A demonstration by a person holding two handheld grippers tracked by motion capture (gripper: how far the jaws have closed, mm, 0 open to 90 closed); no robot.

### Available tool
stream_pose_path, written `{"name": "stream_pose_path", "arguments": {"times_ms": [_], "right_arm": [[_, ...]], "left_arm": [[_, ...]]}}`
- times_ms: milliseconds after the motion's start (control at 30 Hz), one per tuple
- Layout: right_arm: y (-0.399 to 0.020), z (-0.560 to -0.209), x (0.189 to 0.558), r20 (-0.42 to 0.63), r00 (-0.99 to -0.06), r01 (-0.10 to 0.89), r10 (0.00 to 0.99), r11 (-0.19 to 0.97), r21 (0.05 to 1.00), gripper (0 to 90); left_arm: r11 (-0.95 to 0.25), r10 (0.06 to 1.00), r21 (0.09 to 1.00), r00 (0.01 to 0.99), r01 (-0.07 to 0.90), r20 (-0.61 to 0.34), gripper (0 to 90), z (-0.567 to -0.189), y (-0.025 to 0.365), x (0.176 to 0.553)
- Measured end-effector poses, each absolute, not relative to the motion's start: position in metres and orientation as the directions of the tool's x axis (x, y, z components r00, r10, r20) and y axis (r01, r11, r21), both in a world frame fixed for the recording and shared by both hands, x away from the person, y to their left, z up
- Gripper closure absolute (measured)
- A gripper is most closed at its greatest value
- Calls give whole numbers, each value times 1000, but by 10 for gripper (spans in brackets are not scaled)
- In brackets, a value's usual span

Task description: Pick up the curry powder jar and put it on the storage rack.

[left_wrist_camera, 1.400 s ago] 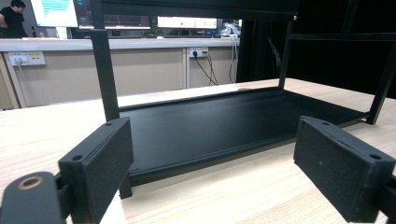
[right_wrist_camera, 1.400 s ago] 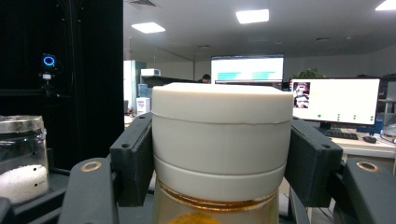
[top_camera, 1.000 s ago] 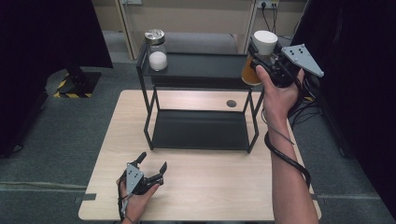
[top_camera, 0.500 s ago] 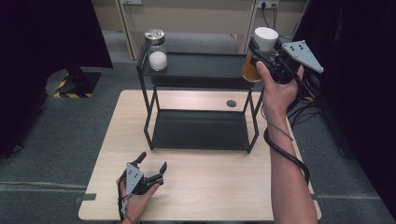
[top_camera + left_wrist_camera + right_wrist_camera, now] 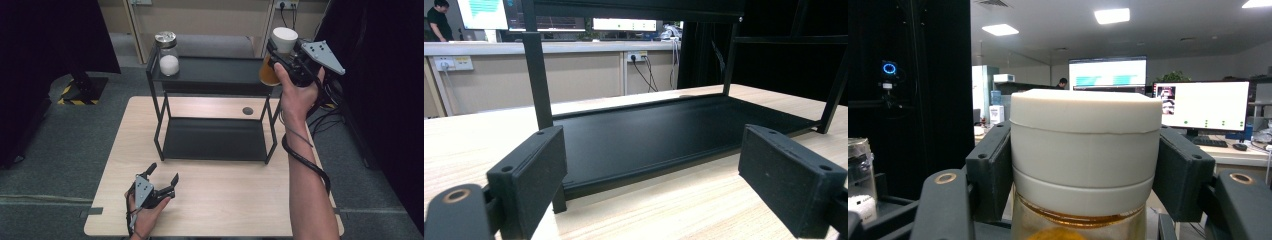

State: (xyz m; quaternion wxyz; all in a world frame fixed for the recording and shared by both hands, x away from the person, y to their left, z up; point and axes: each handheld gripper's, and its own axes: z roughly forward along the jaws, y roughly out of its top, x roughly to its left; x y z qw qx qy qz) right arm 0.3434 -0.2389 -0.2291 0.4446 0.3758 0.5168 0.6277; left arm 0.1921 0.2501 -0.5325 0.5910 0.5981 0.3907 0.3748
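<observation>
Behind the pale wooden table [image 5: 220,200] stood office desks and lit screens, and on it a black two-tier shelf [image 5: 215,75]. We held the right gripper [image 5: 1083,150] clamped on the white lid of an amber jar [image 5: 1083,135], pads on either side of it, at the top tier's right end. A salt jar [image 5: 167,60] sat far to the fingers' left. Our left gripper [image 5: 162,182] rested on the table, jaws wide and empty. We judged it best to bring the jar level over the tier, lower its base flat, then release only once it stood steady
</observation>
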Motion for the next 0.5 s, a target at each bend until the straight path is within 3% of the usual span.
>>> {"name": "stream_pose_path", "arguments": {"times_ms": [500], "right_arm": [[-238, -227, 351, 20, -314, -158, 949, -73, 985, 341]], "left_arm": [[3, 910, 1000, 414, 25, -13, 114, -532, 250, 192]]}}
